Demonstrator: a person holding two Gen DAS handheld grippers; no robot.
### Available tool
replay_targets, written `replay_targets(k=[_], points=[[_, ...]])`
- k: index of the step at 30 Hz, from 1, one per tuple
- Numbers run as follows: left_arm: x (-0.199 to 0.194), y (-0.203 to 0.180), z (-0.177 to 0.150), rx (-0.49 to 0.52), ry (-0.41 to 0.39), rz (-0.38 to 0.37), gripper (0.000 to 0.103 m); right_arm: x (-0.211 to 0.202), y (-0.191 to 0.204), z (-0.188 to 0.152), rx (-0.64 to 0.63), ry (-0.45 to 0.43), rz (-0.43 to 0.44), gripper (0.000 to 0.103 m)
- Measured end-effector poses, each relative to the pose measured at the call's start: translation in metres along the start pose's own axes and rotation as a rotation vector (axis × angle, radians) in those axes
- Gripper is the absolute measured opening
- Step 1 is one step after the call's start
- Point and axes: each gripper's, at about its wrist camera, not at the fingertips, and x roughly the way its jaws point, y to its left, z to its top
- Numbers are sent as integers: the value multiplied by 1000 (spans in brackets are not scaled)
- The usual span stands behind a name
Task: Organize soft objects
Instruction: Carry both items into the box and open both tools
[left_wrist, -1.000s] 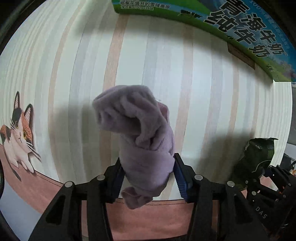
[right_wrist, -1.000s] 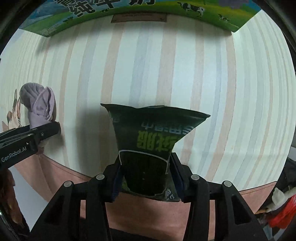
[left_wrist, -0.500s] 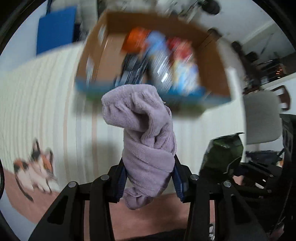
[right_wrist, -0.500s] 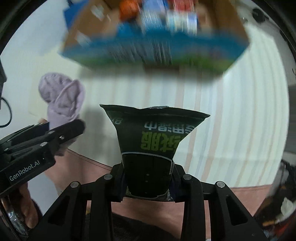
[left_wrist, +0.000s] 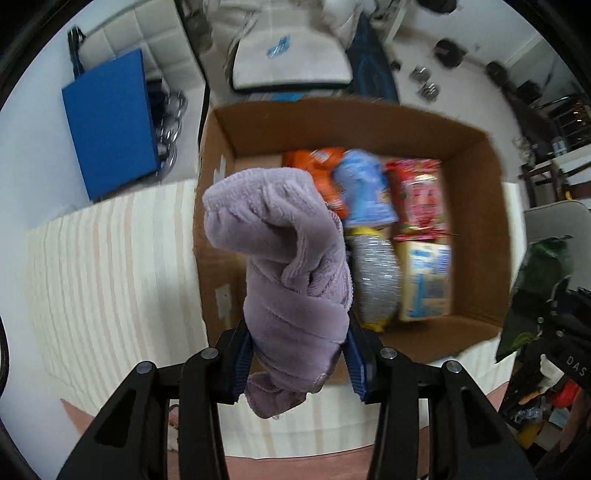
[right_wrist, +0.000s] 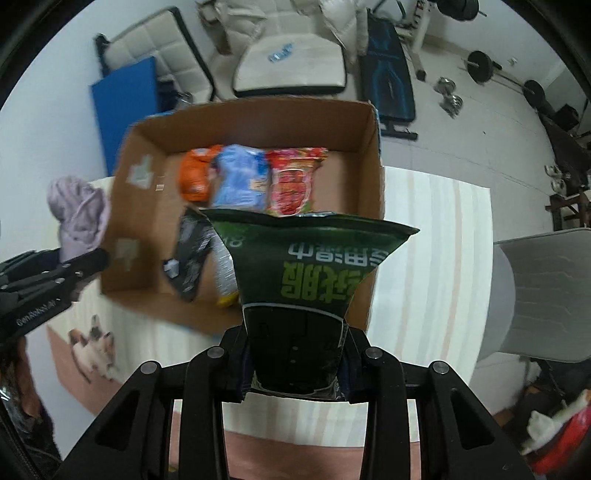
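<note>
towel (left_wrist: 291, 273) in left claw (left_wrist: 299, 360)

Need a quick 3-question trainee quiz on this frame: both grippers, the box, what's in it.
1. True or false: the left gripper is clamped on a purple towel.
2. What does the right gripper hold? A) dark green bag B) orange pouch C) nothing
3. Which packet in the cardboard box lies between the orange pouch and the red packet?

Key: 1 true; 2 A; 3 the blue packet.
</note>
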Motion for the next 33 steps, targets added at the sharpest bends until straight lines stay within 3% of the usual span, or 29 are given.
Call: replay_targets(k=[6,13,15,16,17,18,20,21,24,25,28,31,33], points=[[43,0,8,27,121,52,41,45,-9,21,23,92,-57,37],[78,1,16,29,222,54,43,74,-15,29,58,139,-75,38],[85,5,17,2,256,46,44,76,-15,30,56,141,-86,45],[87,7,17,-14,264,39,46,74,-15,30,56,137,-88,55],[86,9,17,-26,256,38,48,71,-14,28,58,131,-95,66],[84,11,17,-32,239,38,50,67,-13,28,58,127,-99,70],[79,11,17,-35,221,33,57,63,-12,28,58,112,-95,71],[78,11,17,-36,216,26,65,61,-12,28,59,109,-96,71],[71,13,20,-40,189,34,68,58,-12,27,61,108,-89,71],[68,12,20,-39,182,38,76,56,-11,26,60,102,-90,71],[59,9,18,-40,150,42,81,51,-8,25,55,88,-85,71],[51,5,13,-41,123,52,100,46,-4,21,48,72,-86,80],[40,0,8,-49,101,51,100,43,-1,19,41,67,-85,83]])
